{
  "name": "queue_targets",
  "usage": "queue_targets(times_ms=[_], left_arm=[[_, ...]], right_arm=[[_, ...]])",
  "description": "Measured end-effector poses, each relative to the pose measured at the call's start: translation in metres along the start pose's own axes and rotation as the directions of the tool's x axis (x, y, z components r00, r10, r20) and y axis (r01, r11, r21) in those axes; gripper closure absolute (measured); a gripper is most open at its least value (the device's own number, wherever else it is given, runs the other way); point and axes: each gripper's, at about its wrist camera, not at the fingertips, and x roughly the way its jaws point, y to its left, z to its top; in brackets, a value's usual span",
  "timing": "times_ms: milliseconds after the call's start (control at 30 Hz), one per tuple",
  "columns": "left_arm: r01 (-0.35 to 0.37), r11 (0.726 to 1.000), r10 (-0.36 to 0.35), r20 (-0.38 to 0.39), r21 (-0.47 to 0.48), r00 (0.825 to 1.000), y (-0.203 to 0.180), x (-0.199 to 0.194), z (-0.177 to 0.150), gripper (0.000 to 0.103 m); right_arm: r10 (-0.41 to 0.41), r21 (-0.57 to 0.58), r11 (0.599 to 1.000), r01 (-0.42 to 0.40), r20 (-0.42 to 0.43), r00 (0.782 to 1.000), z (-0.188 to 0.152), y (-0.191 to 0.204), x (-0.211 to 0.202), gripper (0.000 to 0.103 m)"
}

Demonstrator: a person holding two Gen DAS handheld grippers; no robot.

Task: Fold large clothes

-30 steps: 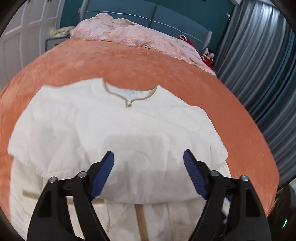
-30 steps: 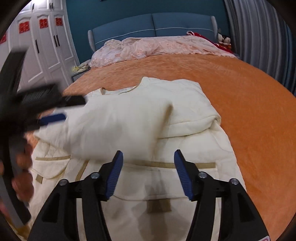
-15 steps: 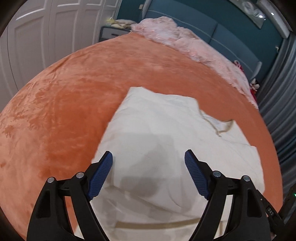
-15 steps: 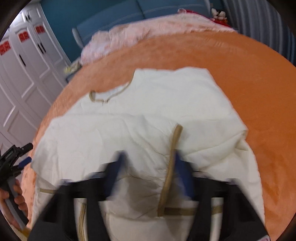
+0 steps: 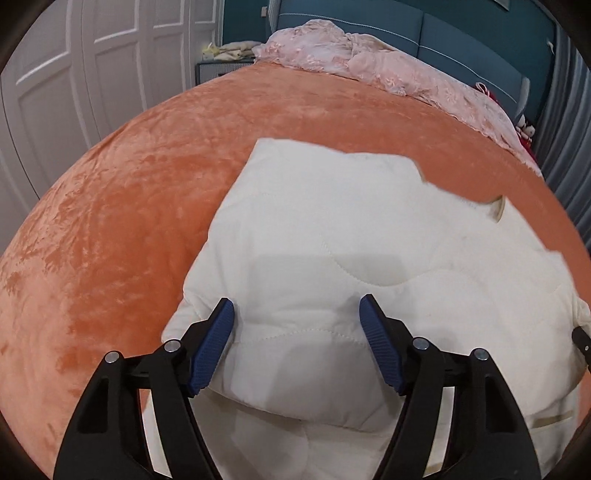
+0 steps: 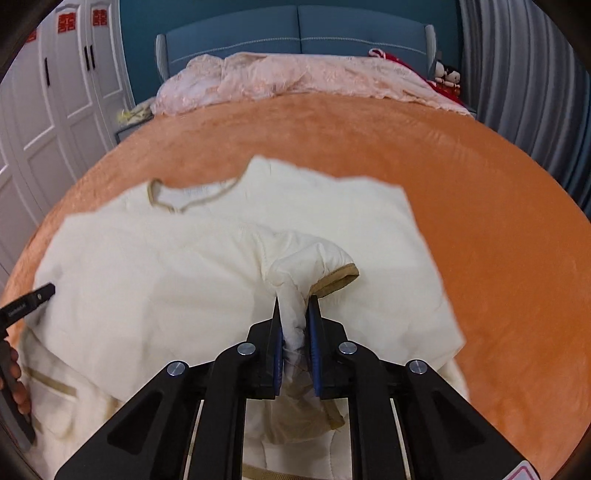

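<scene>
A large cream quilted garment point(image 5: 369, 236) with tan trim lies spread on the orange bedspread point(image 5: 122, 206). My left gripper point(image 5: 297, 325) hovers low over the garment's folded left shoulder. Its jaws are closing, with a hump of cream fabric between the blue pads point(image 5: 218, 336), which do not pinch it. My right gripper point(image 6: 294, 310) is closing and its pads press on a bunched sleeve point(image 6: 306, 266) near its tan cuff point(image 6: 338, 282), lifted slightly off the garment point(image 6: 155, 280). The tan neckline point(image 6: 192, 197) lies farther back. The left gripper point(image 6: 26, 304) and a hand point(image 6: 14, 373) show at the left edge.
Pink lace bedding point(image 6: 295, 77) is heaped against the blue headboard point(image 6: 295, 29). White wardrobe doors point(image 5: 74, 74) stand to the left and grey curtains point(image 6: 524, 81) to the right. A nightstand point(image 5: 218, 66) sits beside the bed's head. Bare orange bedspread point(image 6: 498, 221) surrounds the garment.
The left gripper swung from the garment's middle to its left side, sank closer and narrowed a little. The right gripper moved forward and closed from wide open onto the sleeve.
</scene>
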Motion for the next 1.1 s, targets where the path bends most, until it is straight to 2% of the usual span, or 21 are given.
queue_targets(times_ms=[200,400,1100], left_arm=[[-0.007,1.0,0.005,0.048,0.025,0.999,0.0,0.004,-0.012,0.034],[-0.021,0.999,0.018,0.077,0.041,0.997,-0.002,0.008,-0.019,0.033],[-0.062,0.996,0.053,0.138,0.061,0.989,-0.009,0.012,-0.03,0.033]], right_arm=[[0.02,0.033,0.999,-0.02,-0.009,1.0,-0.023,-0.004,0.015,0.092],[0.015,0.041,0.999,-0.015,0.005,1.0,-0.033,-0.001,0.02,0.092],[-0.004,0.032,0.999,0.003,0.027,1.0,-0.037,0.001,0.025,0.092]])
